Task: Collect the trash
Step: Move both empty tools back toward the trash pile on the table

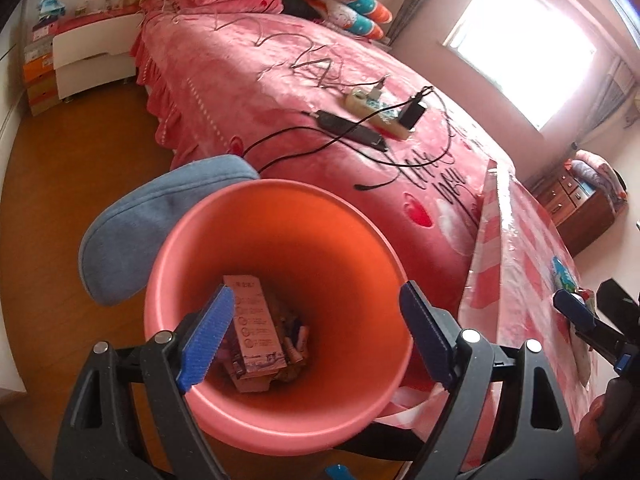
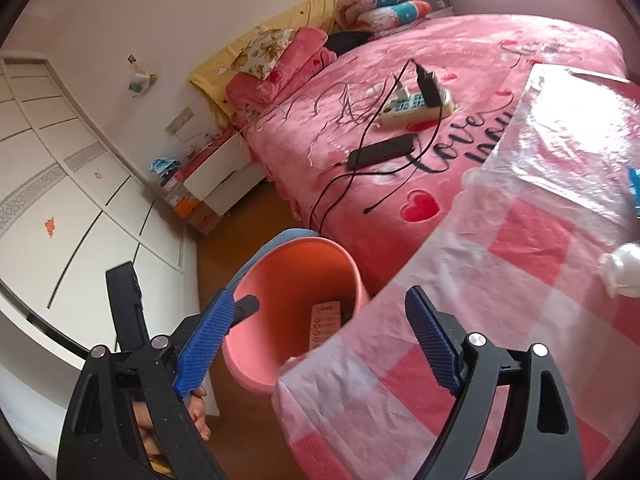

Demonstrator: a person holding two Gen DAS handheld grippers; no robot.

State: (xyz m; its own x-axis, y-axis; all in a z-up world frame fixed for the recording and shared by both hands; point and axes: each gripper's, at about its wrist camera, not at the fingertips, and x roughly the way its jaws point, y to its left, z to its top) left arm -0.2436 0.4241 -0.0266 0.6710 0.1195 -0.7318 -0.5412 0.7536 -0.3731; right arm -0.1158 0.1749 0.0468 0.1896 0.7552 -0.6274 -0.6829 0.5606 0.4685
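Bedroom, wooden floor (image 1: 80,168). Bed (image 1: 280,72) under pink blanket, pillows piled at headboard. White wardrobe (image 2: 60,184) along one wall; white nightstand (image 1: 92,56) beside bed. Bright window (image 1: 520,48), daylight washing pale walls. Wooden dresser (image 1: 576,208) in corner.

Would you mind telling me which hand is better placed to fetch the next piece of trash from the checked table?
Probably the right. Its open tool hangs over the checked table, with a white bottle lying ahead. The left tool is open above the pink bin.
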